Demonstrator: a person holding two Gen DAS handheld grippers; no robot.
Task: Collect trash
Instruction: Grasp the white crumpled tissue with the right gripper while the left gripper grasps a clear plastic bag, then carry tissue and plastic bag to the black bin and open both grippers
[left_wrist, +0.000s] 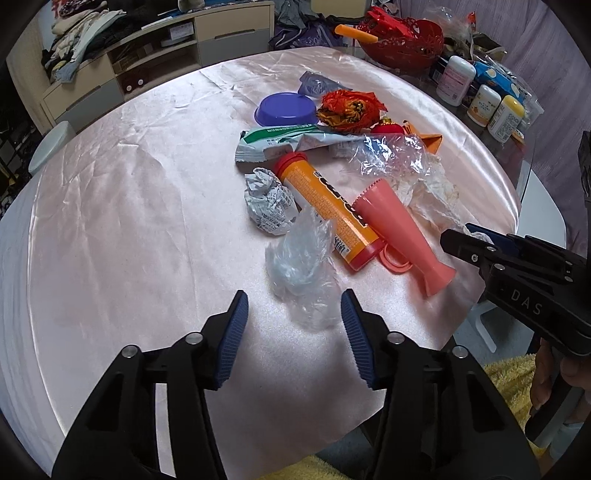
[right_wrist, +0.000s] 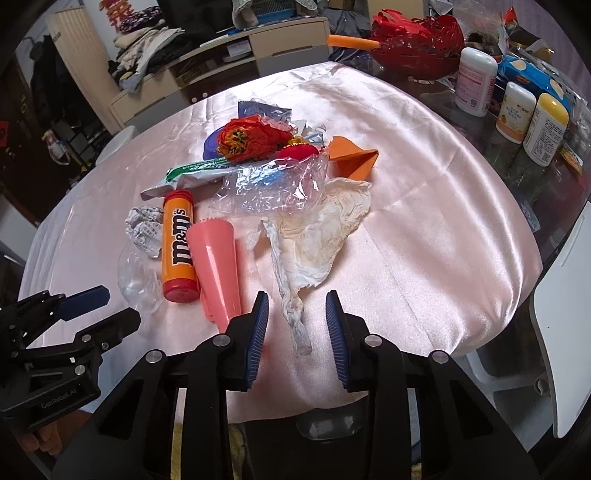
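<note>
Sitting dead ahead of the right hand-held gripper (right_wrist: 297, 321), released: stained tissue (right_wrist: 317, 240) on the desk (right_wrist: 443, 221), twisted tail running lengthwise between the fingers. Left hand-held gripper (left_wrist: 293, 314), released too, lining up on the clear plastic wad (left_wrist: 301, 273).

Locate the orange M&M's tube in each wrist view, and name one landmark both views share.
Left wrist: M&M's tube lies centre, diagonal, left of the pink cone.
Right wrist: tube lies left of centre, near-vertical, cone on its right.
Shared landmark: red basket.
</note>
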